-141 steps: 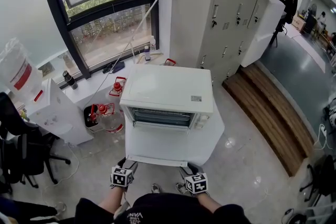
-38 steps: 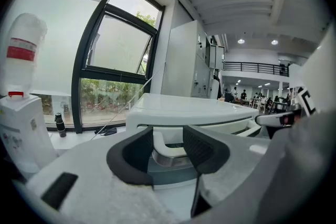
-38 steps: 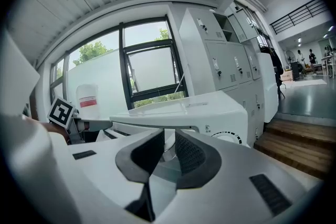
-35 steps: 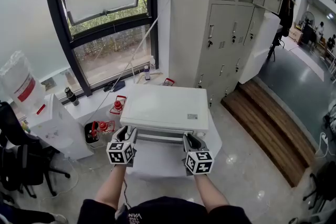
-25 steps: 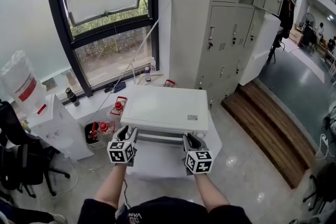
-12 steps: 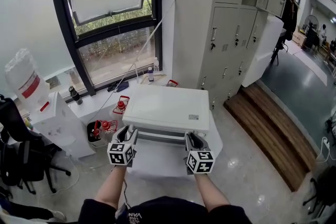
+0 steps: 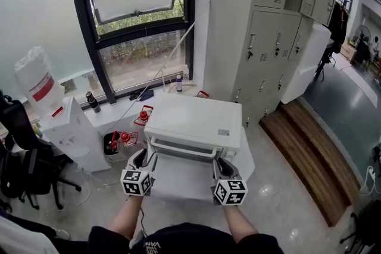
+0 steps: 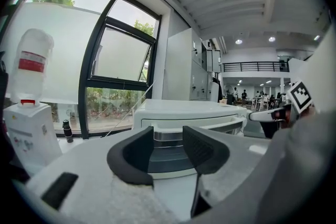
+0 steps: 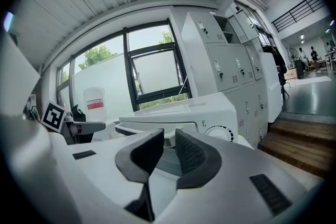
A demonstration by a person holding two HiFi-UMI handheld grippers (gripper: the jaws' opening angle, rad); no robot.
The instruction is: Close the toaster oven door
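Observation:
The white toaster oven (image 7: 196,121) stands on a white table (image 7: 247,166). Its door is up against the front, with the handle bar (image 7: 181,149) along the top edge; I cannot tell whether it is fully seated. My left gripper (image 7: 141,157) is at the door's left side and my right gripper (image 7: 221,165) at its right, both just in front of the oven. In the left gripper view the gripper (image 8: 168,149) is open, and the door's dark glass (image 8: 167,157) shows through the gap. In the right gripper view the gripper (image 9: 168,152) has a narrow gap and its jaws are closing on nothing.
A water dispenser with its bottle (image 7: 38,77) stands at the left beside a black office chair (image 7: 24,169). Red-capped bottles (image 7: 122,140) sit on the floor left of the table. Grey lockers (image 7: 268,27) rise behind, and a wooden step (image 7: 303,151) runs along the right.
Several seconds ago the door lay flat open with both grippers under its front edge; now it is raised against the oven. Over the last second both grippers drew back slightly toward me.

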